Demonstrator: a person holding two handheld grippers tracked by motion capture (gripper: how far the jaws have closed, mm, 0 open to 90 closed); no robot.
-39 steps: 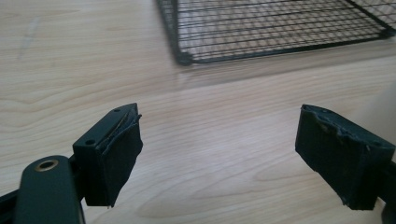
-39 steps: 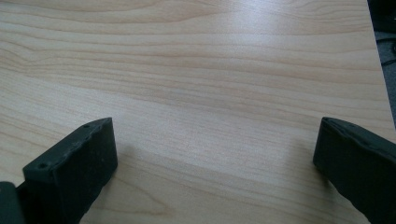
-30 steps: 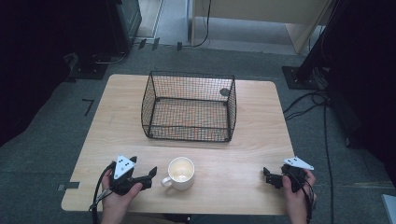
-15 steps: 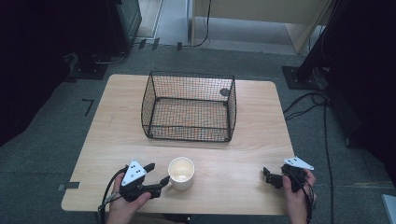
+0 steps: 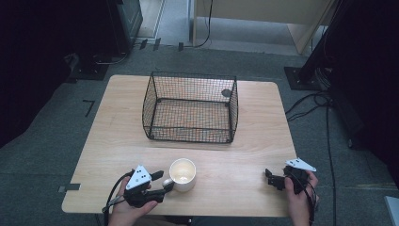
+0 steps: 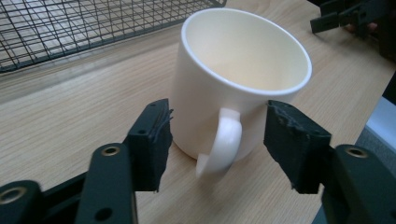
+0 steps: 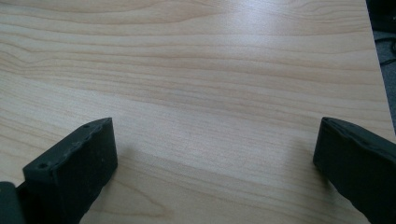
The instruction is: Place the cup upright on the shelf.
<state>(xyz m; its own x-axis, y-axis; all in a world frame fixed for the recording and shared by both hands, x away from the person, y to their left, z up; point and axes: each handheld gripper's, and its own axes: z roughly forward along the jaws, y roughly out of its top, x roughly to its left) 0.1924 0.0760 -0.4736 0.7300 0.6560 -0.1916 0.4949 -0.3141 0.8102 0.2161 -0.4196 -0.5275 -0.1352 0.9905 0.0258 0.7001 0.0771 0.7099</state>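
Note:
A cream mug (image 5: 182, 174) stands upright near the table's front edge, its handle turned to the left. My left gripper (image 5: 162, 182) lies just left of it and points at the handle. In the left gripper view the mug (image 6: 243, 79) is close up, and its handle (image 6: 225, 142) sits between the two black jaws of my left gripper (image 6: 222, 135), which is open and not touching it. My right gripper (image 5: 270, 178) rests at the front right, open over bare wood (image 7: 215, 158) with nothing between its jaws.
A black wire basket (image 5: 190, 107) stands empty in the middle of the wooden table (image 5: 117, 136), behind the mug. The other gripper (image 6: 345, 16) shows far off past the mug. Cables trail over the grey floor (image 5: 329, 122) to the right.
My left gripper has swung down and to the right, bringing its jaws around the mug's handle. The mug and the right gripper have stayed in place.

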